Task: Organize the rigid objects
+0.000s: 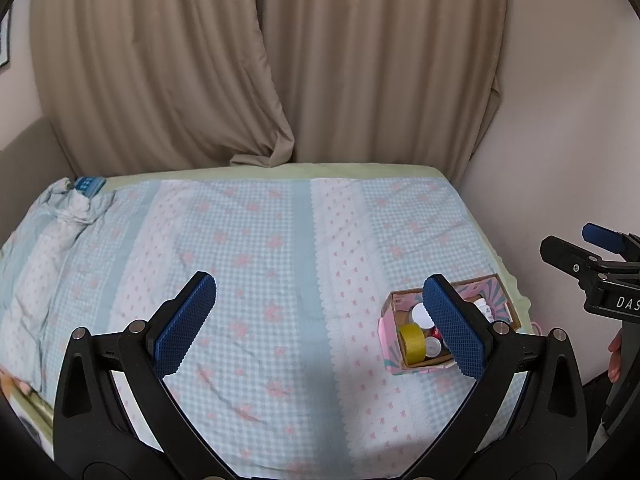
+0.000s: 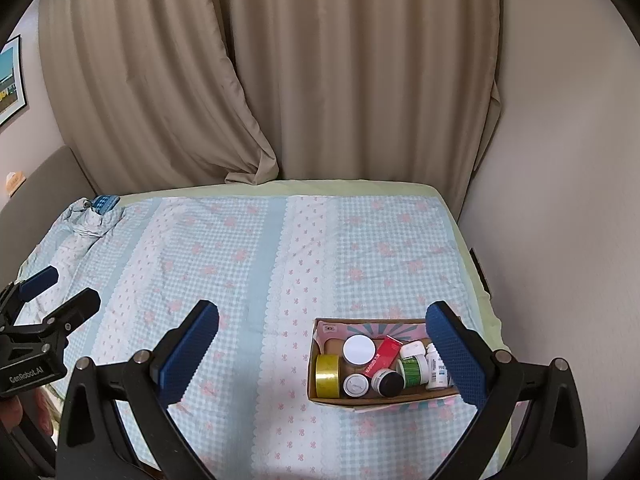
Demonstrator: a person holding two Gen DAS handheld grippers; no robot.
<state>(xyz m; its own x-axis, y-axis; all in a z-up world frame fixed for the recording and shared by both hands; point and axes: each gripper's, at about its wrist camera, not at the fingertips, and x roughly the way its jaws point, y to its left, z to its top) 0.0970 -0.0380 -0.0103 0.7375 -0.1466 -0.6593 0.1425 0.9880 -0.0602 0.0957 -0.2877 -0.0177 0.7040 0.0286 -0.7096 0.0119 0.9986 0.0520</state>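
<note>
Left gripper (image 1: 320,312): we see its two blue padded fingers spread wide with nothing between them, hanging above the bedspread (image 1: 248,248); it also shows at the left edge of the right wrist view, fingers apart there too.
Right gripper (image 2: 324,344): released as well, two blue pads far apart and nothing held; the cardboard box (image 2: 320,394) sits just inside its right finger in that view.
Box: one, open at the top, resting on the bedspread near the bed's right edge, close to the wall (image 2: 560,200).
Tape: we count one yellow roll (image 2: 327,376), standing on edge at the box's left end.
White lids: two round ones, a larger (image 2: 359,350) behind and a smaller (image 2: 355,386) in front of it, just right of the tape.
Dark jar: one (image 2: 387,382), lying tilted beside the smaller white lid.
Red carton: one (image 2: 383,356), leaning diagonally in the middle of the box.
Green bottle: one (image 2: 414,366) with a white cap, tilted, right of the red carton.
White bottle: one (image 2: 436,368), at the right end, partly hidden by the right finger.
Blue item: one small thing (image 2: 105,202) at the far left corner of the bed on bunched cloth; we can't tell what it is.
Curtains (image 2: 320,72): two beige panels hanging behind the bed.
Picture (image 2: 10,84): one framed, on the left wall.
</note>
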